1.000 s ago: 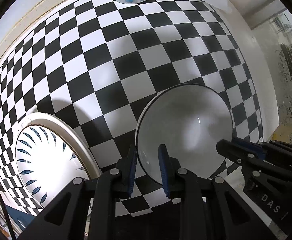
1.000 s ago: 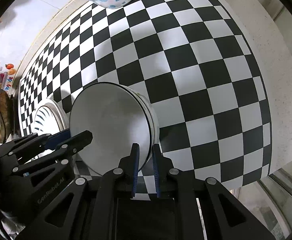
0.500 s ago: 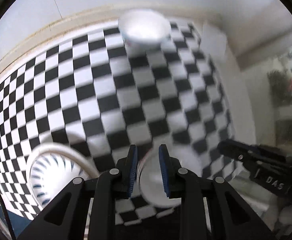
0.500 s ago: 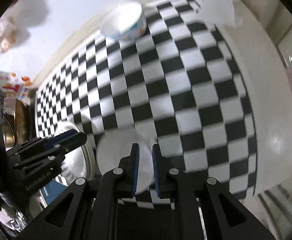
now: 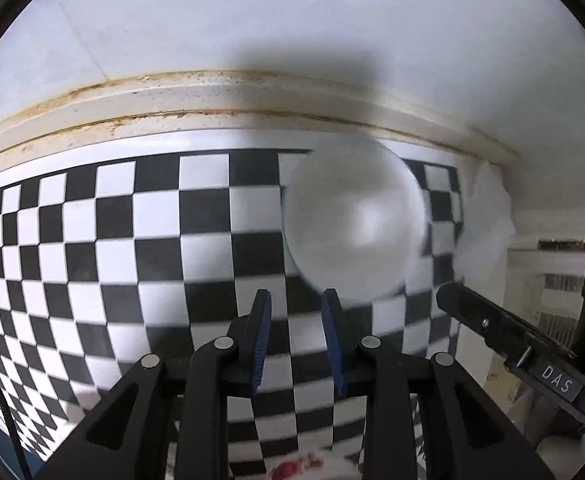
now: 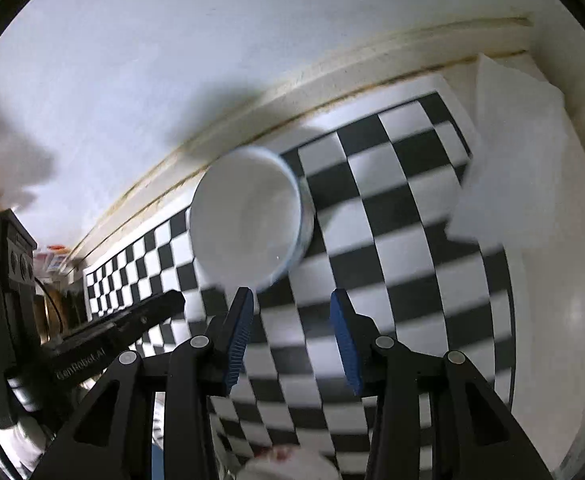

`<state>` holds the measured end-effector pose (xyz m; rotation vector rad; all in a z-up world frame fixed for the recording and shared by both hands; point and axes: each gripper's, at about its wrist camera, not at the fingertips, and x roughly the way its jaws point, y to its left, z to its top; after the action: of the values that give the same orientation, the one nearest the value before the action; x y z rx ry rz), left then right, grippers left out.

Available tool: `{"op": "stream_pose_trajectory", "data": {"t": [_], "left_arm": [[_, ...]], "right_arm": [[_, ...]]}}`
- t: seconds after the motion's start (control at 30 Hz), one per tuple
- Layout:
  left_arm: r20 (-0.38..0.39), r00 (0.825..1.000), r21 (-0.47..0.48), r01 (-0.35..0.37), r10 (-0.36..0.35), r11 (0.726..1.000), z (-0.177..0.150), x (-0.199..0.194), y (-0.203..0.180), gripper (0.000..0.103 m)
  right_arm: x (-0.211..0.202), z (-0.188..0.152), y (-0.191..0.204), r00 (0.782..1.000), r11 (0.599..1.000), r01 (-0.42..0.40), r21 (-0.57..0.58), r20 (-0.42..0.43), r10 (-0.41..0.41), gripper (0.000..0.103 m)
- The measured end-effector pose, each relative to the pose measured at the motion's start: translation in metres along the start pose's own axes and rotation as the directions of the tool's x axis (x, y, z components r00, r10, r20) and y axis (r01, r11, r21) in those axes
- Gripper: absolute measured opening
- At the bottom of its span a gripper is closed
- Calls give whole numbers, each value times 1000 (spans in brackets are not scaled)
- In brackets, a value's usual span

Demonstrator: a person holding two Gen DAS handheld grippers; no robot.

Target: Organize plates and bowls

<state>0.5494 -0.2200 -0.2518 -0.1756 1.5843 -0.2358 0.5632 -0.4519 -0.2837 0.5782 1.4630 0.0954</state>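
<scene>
Here, the white bowl [image 5: 354, 232] stands on the checkered mat [image 5: 132, 264], near its far edge and close to the wall [image 5: 292, 20]. In both views it is blurred, but I see nothing inside it; the inner side looks plain white, and in the right wrist view the rim [image 6: 298, 216] has a thin blue line. It lies just beyond the tips of both my grippers and seems not to touch them.

My left gripper [image 5: 297, 300] has its blue pads a little apart, with only the mat between them, so it holds nothing. My right gripper [image 6: 291, 298] is opening its jaws at this moment; between them is only the mat, and the bowl is free.

A white paper or cloth [image 6: 508, 168] lies at the right end of the mat. At the bottom of both views there is a white thing with red marks [image 5: 304, 466]; I cannot tell what it is.

About writing: on the right gripper's body, seen from the left camera, I read "DAS" [image 5: 557, 378]. On the left gripper's body, seen from the right camera, a label [image 6: 80, 362] is too blurred to read surely.
</scene>
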Motion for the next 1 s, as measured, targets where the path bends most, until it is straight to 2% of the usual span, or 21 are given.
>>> {"op": "stream_pose_trajectory", "data": {"t": [0.2,0.37,0.43,0.47,0.5,0.57,0.67,0.8,1.0], "left_arm": [[-61,998,-37,8,-10,999,26,35,9,24],[-87,996,-29,4,-7,1000,36,53,9,23],[-76,997,-16,5,-6,1000,37,56,7,17],[-71,997,-13,9,-10,1000,36,55,6,16],[-64,998,-10,17,-18,1000,36,55,4,14],[-50,999,3,21,-21,1000,35,51,-1,13],[-26,999,36,-18,19,999,34,48,-12,13],[-8,1000,58,-26,27,998,27,39,-20,13],[35,999,85,-12,9,996,2,4,-24,13]], "right_arm": [[45,45,-2,997,999,38,2,-63,-37,43],[71,56,-4,993,998,60,-2,-103,-59,42],[78,57,-5,992,997,74,-9,-105,-74,30],[79,57,-7,992,997,76,-13,-105,-77,17],[80,57,-7,993,998,54,-12,-104,-55,14],[79,56,-1,992,996,78,-40,-98,-82,13],[78,52,7,990,992,106,-70,-85,-112,13],[69,46,14,991,990,110,-82,-61,-115,13],[45,28,30,994,991,103,-85,-16,-104,12]]}}
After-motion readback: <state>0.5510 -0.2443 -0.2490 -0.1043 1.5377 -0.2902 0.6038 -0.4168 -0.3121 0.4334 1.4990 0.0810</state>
